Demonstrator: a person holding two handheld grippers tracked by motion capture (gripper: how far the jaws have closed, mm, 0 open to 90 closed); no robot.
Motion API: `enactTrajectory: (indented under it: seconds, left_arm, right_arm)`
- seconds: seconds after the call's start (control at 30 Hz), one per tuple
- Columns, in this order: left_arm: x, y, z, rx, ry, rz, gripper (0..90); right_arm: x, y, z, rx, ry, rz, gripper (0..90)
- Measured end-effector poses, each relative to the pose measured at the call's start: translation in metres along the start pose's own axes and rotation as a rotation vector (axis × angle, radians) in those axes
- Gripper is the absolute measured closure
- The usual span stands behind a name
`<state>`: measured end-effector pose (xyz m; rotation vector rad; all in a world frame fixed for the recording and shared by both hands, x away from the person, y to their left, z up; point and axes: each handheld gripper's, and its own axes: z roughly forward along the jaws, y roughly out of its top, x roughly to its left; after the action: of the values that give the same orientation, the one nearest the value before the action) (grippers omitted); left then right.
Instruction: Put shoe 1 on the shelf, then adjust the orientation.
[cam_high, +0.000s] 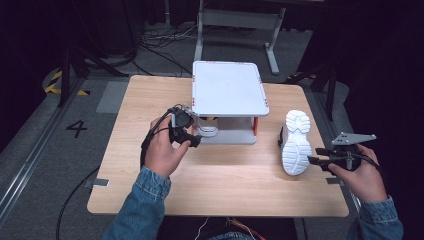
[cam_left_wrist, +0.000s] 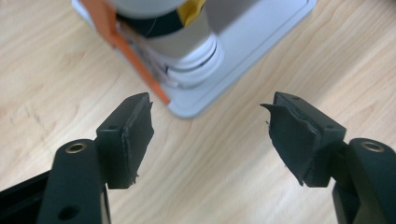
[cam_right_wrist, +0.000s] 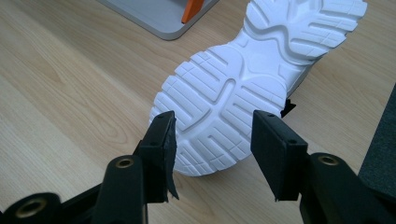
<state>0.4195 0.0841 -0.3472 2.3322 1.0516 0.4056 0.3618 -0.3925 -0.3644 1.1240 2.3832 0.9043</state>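
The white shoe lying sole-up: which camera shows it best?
The right gripper view: the white shoe sits close, its tread sharp between the open jaws. The high view shows the whole shoe, but small, beside the grey shelf.

Blue denim sleeves end at each black tool, the right tool topped by a grey plate.

A light wooden surface lies bare across the lower half of the high view, from the left edge to the lower right. A grey two-tier rack blocks the upper centre. A white shoe lying sole-up blocks the right side. Between rack and shoe runs an open strip of bare wood. The left tongs, jaws spread, sit just beside the rack's lower left corner. The right tongs sit at the shoe's heel, jaws apart.
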Motion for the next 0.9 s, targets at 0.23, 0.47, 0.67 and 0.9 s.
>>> enactTrajectory:
  seconds: [0.23,0.47,0.67,0.9]
  left_arm:
    - [0.016,-0.017,-0.022,0.067,-0.001,-0.061,22.7]
    - [0.036,-0.040,-0.033,0.083,0.007,-0.123,16.7]
    - [0.039,-0.053,-0.026,0.149,-0.008,-0.147,17.5]
    - [0.038,-0.065,-0.024,0.216,-0.020,-0.119,19.5]
  right_arm:
    - [-0.002,0.002,0.001,-0.009,0.006,0.010,51.0]
    - [-0.005,0.009,0.006,-0.028,0.004,0.017,51.6]
    - [-0.004,0.018,0.016,-0.011,0.012,0.060,69.4]
    - [-0.007,0.026,0.033,-0.024,-0.004,0.052,87.9]
